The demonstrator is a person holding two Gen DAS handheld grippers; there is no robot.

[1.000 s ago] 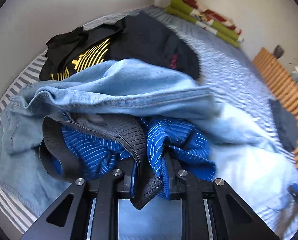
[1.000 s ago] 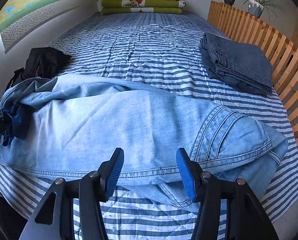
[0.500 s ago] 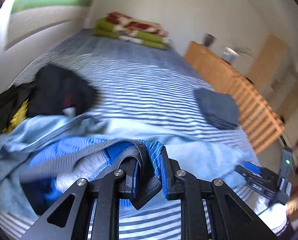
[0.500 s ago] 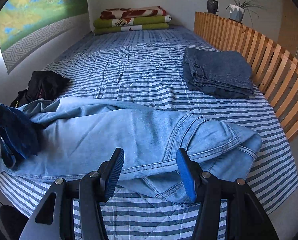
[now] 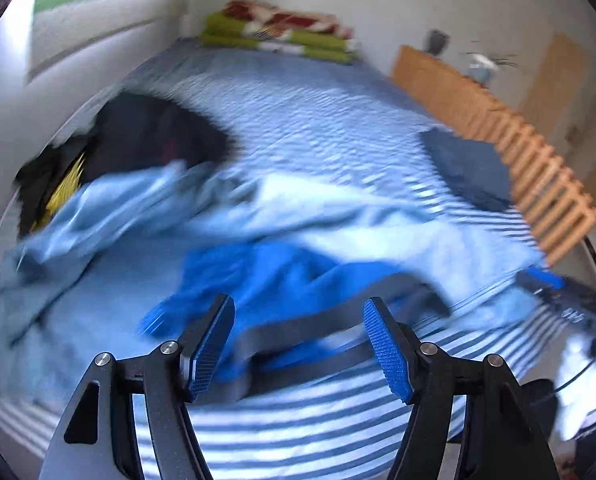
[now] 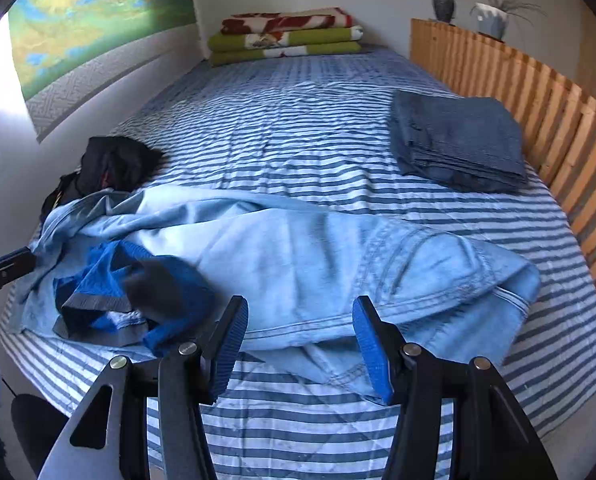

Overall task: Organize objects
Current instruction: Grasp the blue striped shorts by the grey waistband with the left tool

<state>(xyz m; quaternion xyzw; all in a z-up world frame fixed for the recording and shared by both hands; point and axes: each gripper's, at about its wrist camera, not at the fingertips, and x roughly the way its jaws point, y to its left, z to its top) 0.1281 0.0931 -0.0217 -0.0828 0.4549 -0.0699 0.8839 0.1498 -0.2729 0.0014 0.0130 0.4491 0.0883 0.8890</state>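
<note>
My left gripper [image 5: 300, 340] tilts steeply down over the near edge of the bed [image 6: 298, 128], its jaws having just been opening; they now stand spread with nothing pinched, and the blue shorts [image 5: 282, 276] lie loose beyond them on the light denim jeans [image 6: 298, 252]. My right gripper [image 6: 298, 340] also points down at the jeans' near hem, jaws parted and empty. Black clothes [image 6: 114, 164] sit crumpled by the wall, and folded dark jeans [image 6: 462, 144] rest near the wooden slats [image 6: 546, 108].
</note>
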